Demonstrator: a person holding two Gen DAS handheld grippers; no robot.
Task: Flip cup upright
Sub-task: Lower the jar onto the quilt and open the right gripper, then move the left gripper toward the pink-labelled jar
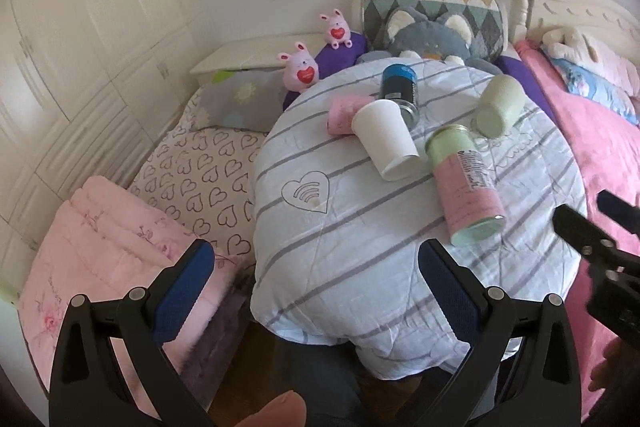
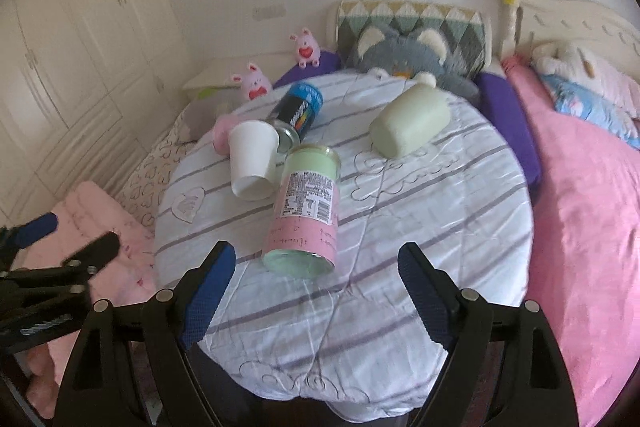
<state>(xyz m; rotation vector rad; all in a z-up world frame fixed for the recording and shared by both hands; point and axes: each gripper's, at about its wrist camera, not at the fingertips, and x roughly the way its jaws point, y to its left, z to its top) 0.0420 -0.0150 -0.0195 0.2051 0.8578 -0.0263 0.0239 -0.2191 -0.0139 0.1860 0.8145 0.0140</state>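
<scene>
White paper cup [image 2: 253,163] lying beside the pink-labelled jar [image 2: 305,211]: light, crushable; I'd pinch its sidewall gently. Both hand-held grippers, left [image 1: 316,269] and right [image 2: 316,273], released.

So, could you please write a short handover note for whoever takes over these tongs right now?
Left tongs: open, empty, hovering at the near edge of the round covered table.
Right tongs: open, empty, just short of the pink-labelled green jar.
All lying on their sides: white paper cup, pink cup behind it, pale green mug, dark blue-topped jar, and the pink-labelled jar.
Done: nothing upright yet.
Left: grasp a cup, probably the white one, and stand it up.
</scene>
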